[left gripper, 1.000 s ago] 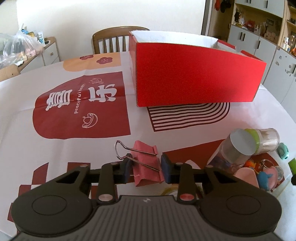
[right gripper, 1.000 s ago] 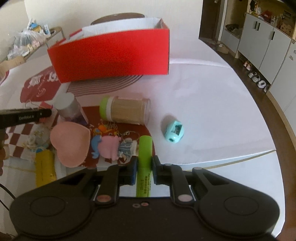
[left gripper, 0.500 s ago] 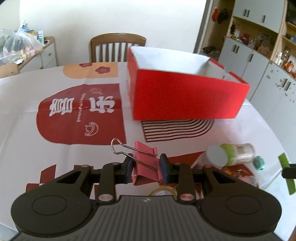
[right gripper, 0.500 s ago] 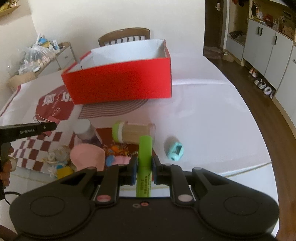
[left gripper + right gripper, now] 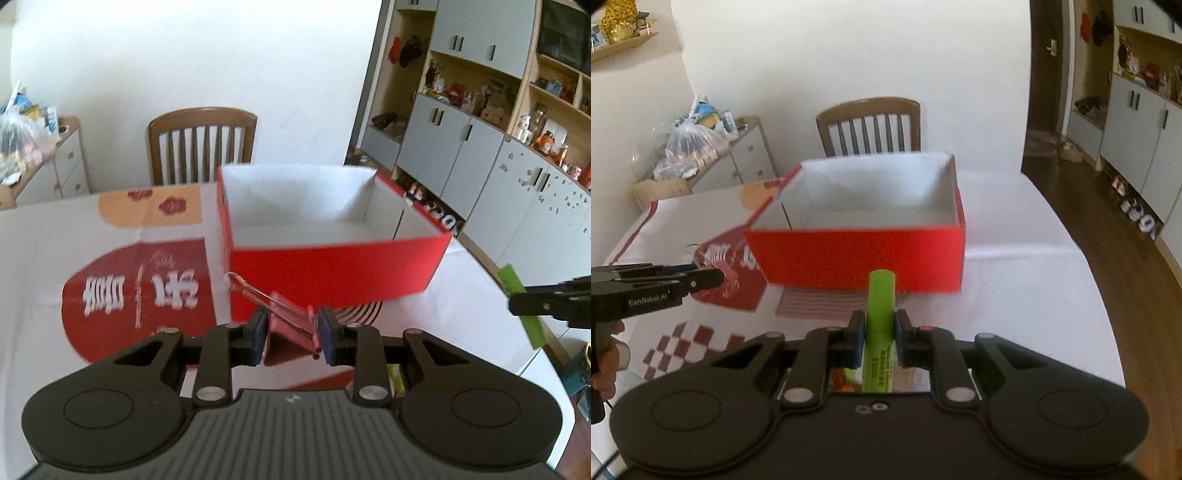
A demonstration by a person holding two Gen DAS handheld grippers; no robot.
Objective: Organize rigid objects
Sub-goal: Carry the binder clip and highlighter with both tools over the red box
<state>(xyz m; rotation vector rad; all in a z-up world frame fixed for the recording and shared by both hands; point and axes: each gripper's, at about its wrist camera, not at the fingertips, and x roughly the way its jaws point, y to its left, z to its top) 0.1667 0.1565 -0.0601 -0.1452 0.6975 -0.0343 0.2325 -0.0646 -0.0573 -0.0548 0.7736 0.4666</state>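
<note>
My left gripper (image 5: pixel 293 336) is shut on a pink binder clip (image 5: pixel 286 326), its jaws still closing on the clip; the wire handles stick out up and to the left. Ahead stands an open red box (image 5: pixel 332 273) with a white inside that looks empty. My right gripper (image 5: pixel 879 341) is shut on a green marker (image 5: pixel 881 317) that points forward at the same red box (image 5: pixel 860 254). Both grippers hang above the table, short of the box. The left gripper (image 5: pixel 701 278) also shows at the left edge of the right wrist view, and the right gripper (image 5: pixel 517 306) at the right edge of the left wrist view.
The table wears a white cloth (image 5: pixel 55 258) with red prints. A wooden chair (image 5: pixel 201 144) stands behind the box. Grey cabinets (image 5: pixel 480 166) line the right wall, and a low side cabinet with bags (image 5: pixel 701 147) stands at the left. A person's hand (image 5: pixel 605 365) holds the left gripper.
Both grippers rose off the table with the binder clip and the marker in them. The box's inside came into view, and the small items on the table dropped out of sight.
</note>
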